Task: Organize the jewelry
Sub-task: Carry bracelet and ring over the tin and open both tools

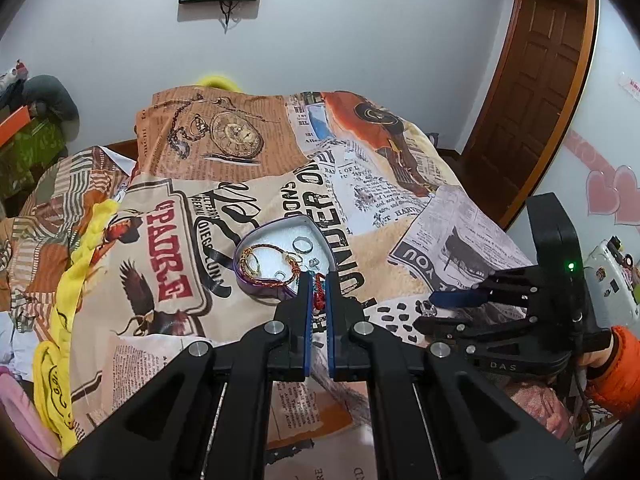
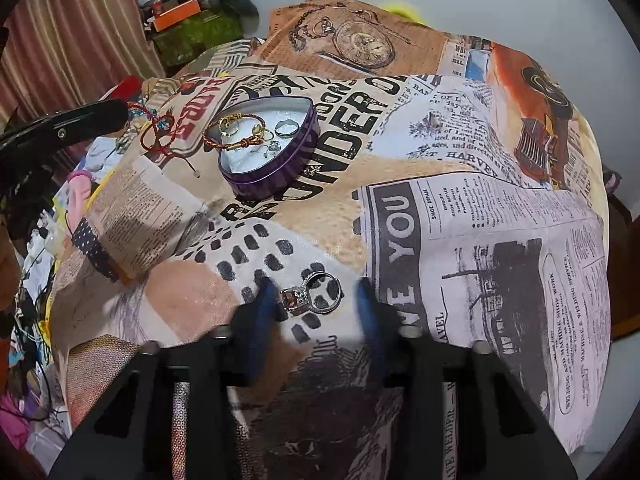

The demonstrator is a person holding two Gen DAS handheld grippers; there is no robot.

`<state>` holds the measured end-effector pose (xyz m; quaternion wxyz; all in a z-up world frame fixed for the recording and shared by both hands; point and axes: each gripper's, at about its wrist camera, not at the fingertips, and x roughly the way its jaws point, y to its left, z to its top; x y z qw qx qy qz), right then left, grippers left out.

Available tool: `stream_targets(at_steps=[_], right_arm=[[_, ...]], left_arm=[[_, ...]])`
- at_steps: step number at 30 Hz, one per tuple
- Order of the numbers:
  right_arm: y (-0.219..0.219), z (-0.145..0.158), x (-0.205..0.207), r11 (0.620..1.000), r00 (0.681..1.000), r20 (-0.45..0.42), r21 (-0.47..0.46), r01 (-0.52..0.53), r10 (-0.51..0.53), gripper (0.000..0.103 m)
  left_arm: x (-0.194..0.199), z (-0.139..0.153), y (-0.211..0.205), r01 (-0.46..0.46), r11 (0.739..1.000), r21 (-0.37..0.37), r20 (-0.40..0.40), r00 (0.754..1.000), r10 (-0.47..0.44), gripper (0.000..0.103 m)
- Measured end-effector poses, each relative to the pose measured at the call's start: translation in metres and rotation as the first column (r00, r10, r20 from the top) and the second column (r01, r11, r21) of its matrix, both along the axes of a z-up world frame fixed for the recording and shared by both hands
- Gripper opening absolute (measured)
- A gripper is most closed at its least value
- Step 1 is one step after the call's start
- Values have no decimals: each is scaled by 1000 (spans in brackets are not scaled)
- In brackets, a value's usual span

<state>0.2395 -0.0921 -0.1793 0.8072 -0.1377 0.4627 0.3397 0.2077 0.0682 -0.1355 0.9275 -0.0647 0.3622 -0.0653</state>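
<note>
A heart-shaped purple tin (image 2: 276,168), lid off and white-lined, is sitting on the newsprint-patterned cloth (image 2: 480,240). Inside it, a braided gold-and-red bracelet (image 2: 224,142) is lying partly over the rim, beside a plain silver band (image 2: 286,128), small gold rings (image 2: 230,124) and a clear-stone piece (image 2: 273,146). A red cord bracelet (image 2: 160,138) with blue beads is hanging just left of the tin. A silver ring with a square stone (image 2: 314,294) is lying flat on the cloth, well in front of the tin.
</note>
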Motion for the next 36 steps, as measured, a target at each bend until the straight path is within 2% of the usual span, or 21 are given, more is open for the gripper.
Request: stream_targets(at_steps=[8,25,36], right_arm=[[0,5,-1,1000,1000,11,20,11,-11,28],[36,54,21,988,995,96,155,2,-17,28],[65,49,46,990,995,103,142,-25,10,28]], left_arm=[[-2,7,1,-6,1000,5,17,1000,6,4],[20,19,22,-37,999,25,52,998,36,4],[54,2,38,-42,999,-4,22,999,42,4]])
